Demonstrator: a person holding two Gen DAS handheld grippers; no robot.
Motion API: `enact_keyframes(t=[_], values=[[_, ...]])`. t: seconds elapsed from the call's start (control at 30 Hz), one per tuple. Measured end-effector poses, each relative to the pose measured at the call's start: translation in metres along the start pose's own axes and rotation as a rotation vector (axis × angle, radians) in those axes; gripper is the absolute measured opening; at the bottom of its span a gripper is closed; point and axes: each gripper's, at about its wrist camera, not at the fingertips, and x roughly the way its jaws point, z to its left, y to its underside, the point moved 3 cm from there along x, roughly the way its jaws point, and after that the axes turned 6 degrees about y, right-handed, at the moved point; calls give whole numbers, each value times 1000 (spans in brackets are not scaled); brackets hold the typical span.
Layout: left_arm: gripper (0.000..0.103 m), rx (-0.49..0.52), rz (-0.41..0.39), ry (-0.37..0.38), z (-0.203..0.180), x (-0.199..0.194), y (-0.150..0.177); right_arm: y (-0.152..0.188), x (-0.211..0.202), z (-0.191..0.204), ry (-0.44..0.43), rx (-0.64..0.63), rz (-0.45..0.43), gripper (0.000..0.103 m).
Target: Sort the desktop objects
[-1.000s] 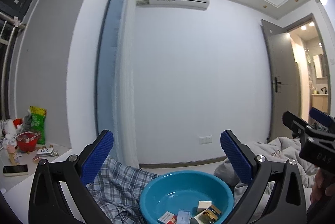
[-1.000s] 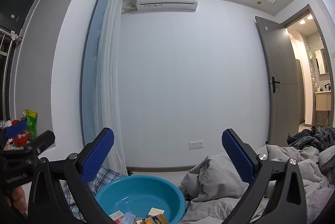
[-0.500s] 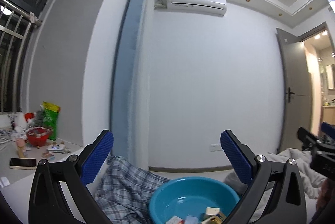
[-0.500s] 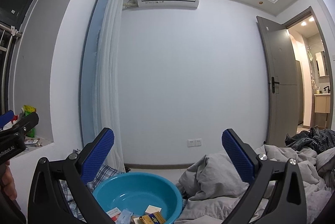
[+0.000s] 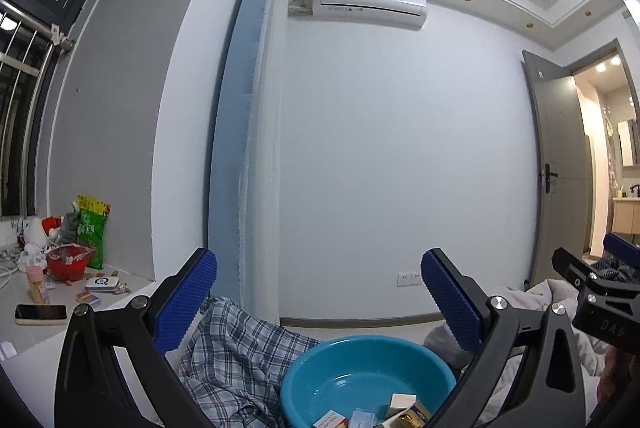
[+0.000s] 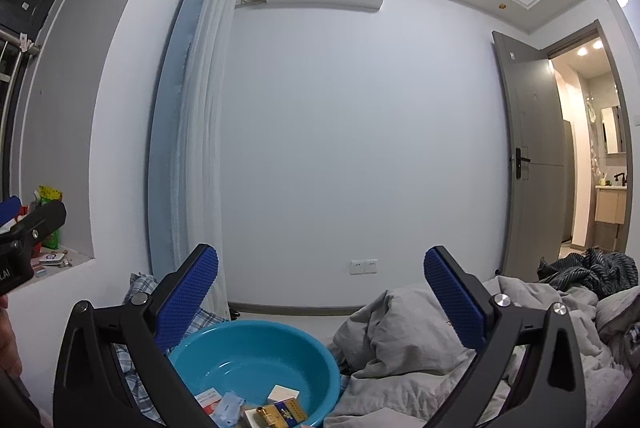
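Jaws spread on both grippers, basin (image 5: 320,368) contents cropped

Open air is lying ahead of your left gripper (image 5: 319,282) and right gripper (image 6: 321,282), their jaws standing wide and empty; the blue basin (image 6: 276,338) is sitting below between them. The grey duvet (image 6: 404,332) is crowding its right, the plaid cloth (image 5: 236,348) its left; clutter is covering the windowsill (image 5: 60,298).

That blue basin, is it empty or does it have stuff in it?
Not empty. The blue basin holds several small boxes and packets on its bottom, seen in both views.
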Motion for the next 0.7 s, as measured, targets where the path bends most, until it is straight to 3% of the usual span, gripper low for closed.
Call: enact_keyframes(t=[0.27,0.7], values=[[103,26,54,-33,-2,13,7,2,6,-8,-2,27,29,103],[103,59,130,-4,-11,33,21,24,37,-10,-35,47,202,103]])
